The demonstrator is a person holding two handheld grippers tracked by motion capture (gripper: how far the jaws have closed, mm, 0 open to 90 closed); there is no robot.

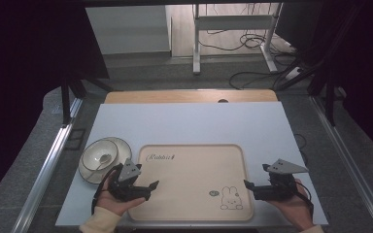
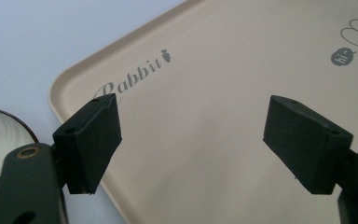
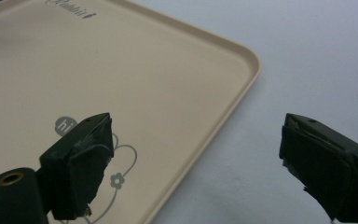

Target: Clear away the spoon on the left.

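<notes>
Beige tray [image 1: 194, 165] w/ rabbit print sits lower centre of the high view on the pale surface [image 1: 184, 121]. Left gripper [image 1: 143, 187] at the tray's lower-left edge, jaws wide apart, nothing between them; in the left gripper view they straddle the tray's rim [image 2: 74, 79]. Right gripper [image 1: 249, 185] at the tray's lower-right edge, jaws also wide, empty, one over the tray, one over the surface. Bowl w/ spoon [image 1: 99, 156] on a plate, just left of the tray.
</notes>
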